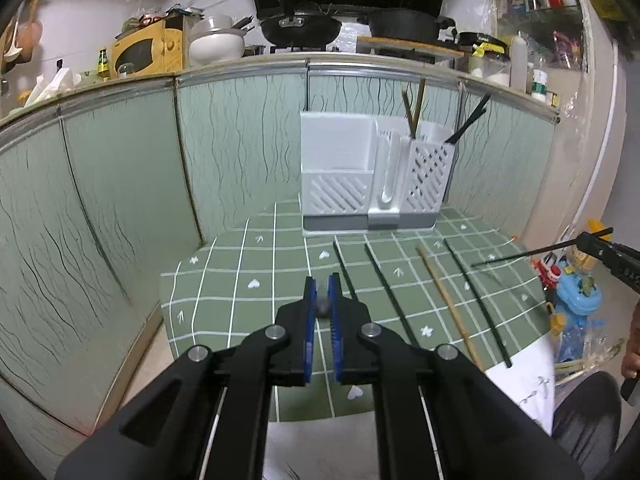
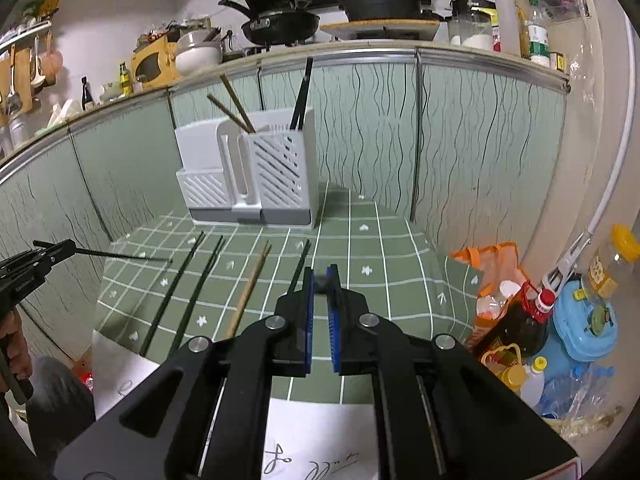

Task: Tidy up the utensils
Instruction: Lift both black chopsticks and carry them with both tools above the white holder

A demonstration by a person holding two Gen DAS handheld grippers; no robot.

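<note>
A white utensil holder [image 1: 370, 172] stands at the back of the green checked cloth [image 1: 256, 264]; it also shows in the right wrist view [image 2: 248, 176]. Its slotted bin holds two wooden chopsticks [image 1: 414, 110] and dark ones [image 1: 470, 120]. Three dark chopsticks [image 1: 390, 292] and a wooden chopstick [image 1: 450, 304] lie on the cloth. My left gripper [image 1: 322, 306] is shut on a dark chopstick, seen end-on; its length shows in the right wrist view [image 2: 120, 255]. My right gripper [image 2: 320, 282] is shut on another dark chopstick, which shows in the left wrist view [image 1: 524, 254].
Green cabinet doors [image 1: 120, 184] wall the back and left. Bottles and bags [image 2: 540, 320] crowd the floor at the right. White paper [image 2: 316, 436] lies at the cloth's near edge. Pans sit on the counter above.
</note>
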